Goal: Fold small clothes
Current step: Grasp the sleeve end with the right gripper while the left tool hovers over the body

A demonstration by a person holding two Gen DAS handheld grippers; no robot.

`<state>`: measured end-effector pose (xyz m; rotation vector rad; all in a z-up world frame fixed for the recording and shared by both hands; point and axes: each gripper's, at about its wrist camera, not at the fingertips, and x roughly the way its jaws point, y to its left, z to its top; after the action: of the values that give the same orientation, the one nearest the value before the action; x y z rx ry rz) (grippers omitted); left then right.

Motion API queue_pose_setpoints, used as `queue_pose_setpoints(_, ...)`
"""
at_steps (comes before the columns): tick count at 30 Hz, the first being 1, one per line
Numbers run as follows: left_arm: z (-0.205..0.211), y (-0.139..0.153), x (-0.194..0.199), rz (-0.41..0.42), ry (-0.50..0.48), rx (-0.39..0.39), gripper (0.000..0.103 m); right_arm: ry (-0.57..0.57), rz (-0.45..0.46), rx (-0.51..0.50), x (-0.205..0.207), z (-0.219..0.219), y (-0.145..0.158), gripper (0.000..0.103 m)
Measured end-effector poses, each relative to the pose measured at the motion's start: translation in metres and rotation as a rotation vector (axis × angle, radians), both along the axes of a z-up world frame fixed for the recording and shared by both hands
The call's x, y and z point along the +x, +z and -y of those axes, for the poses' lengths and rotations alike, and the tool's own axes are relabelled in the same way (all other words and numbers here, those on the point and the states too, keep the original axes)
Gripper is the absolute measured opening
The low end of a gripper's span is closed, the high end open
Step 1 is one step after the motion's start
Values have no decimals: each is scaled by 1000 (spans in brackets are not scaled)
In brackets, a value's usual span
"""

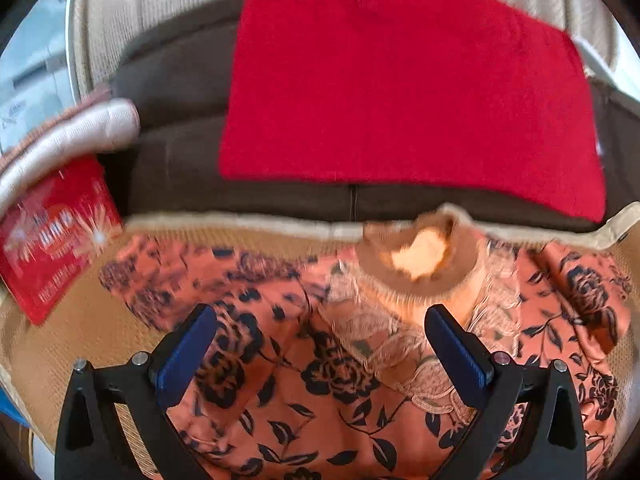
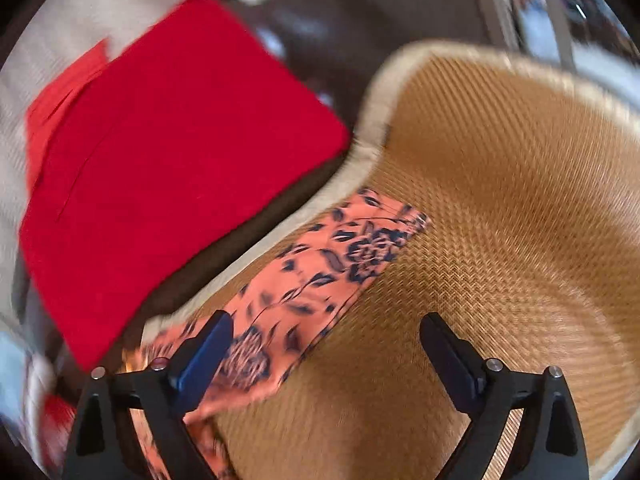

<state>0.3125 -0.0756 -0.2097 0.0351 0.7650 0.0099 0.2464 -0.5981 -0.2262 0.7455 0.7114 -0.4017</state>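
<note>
Orange floral garment (image 1: 320, 380) lies spread on a woven straw mat (image 1: 100, 332), neckline with tan collar (image 1: 420, 256) toward the mat's far edge; pale lace trim runs down from the collar; a sleeve (image 2: 320, 276) stretches flat across the mat in the right wrist view, ending well short of the mat's bare far side (image 2: 520, 208).

Left gripper (image 1: 320, 328) hovers over the garment's chest, jaws wide apart, nothing between them; blue pads (image 1: 188, 352) face inward.

Right gripper (image 2: 324, 344) hangs above the sleeve and bare mat, jaws likewise apart, holding nothing; contact with the cloth cannot be told through the blur.

Beyond the mat's pale border: a red folded cloth (image 1: 400, 92) on a dark brown cushion (image 1: 180, 152); a red printed packet (image 1: 52, 240) at the mat's left edge, beside a rolled pale fabric (image 1: 72, 140).
</note>
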Motion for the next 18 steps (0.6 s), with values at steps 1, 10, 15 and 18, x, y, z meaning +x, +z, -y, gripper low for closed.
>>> queue_pose_setpoints(1, -1, -3, 4, -21, 5, -18, 103, -38, -19, 1, 11, 9, -8, 94)
queue_pose_setpoints(10, -11, -5, 9, 34, 51, 4, 103, -84, -348, -244, 108, 37, -51, 78)
queue_pose_setpoints(15, -16, -6, 15, 31, 71, -9, 103, -68, -380, -274, 122, 29, -58, 47)
queue_pose_setpoints(18, -16, -2, 12, 52, 71, -4, 103, -3, -364, -300, 126, 17, -57, 14)
